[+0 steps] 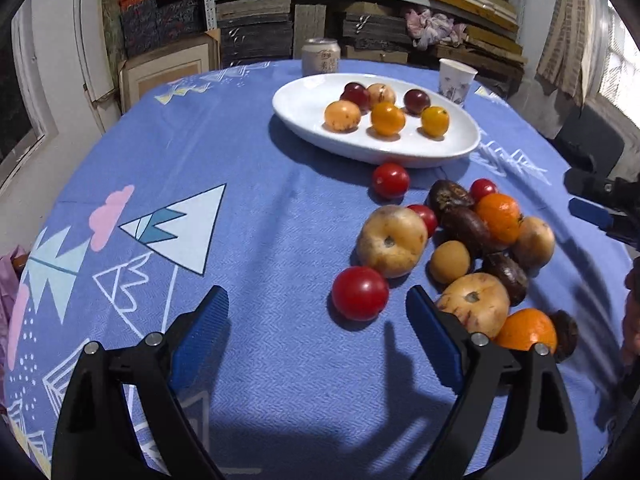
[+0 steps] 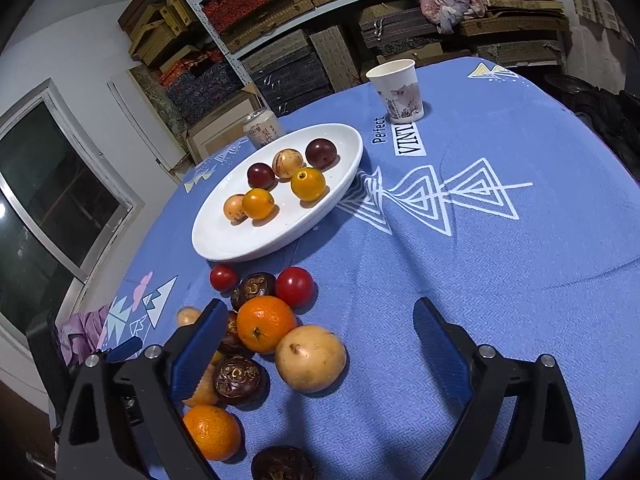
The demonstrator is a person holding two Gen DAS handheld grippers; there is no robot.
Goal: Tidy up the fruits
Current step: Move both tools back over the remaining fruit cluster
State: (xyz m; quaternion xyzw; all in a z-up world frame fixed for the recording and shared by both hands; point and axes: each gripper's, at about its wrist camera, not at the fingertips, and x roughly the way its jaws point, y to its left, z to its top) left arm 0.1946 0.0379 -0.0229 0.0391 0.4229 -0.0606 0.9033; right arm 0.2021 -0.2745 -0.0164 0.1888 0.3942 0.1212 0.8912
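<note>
Left wrist view shows the left gripper (image 1: pixel 318 308) spread and empty beside a red tomato (image 1: pixel 360 293), the right gripper (image 2: pixel 318 334) likewise gaping over the pale round fruit (image 2: pixel 311 359), so the next pick for the white plate (image 1: pixel 304 108) likely needs closing on one fruit

The blue tablecloth (image 2: pixel 500 280) has the word "Perfect" and bigger letters "VINT" printed near the paper cup (image 2: pixel 398 90). The marks on the can (image 2: pixel 262 128) are too small to read.

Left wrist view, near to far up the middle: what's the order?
Left gripper → big red tomato → small red tomato → white plate → can → shelves.
</note>
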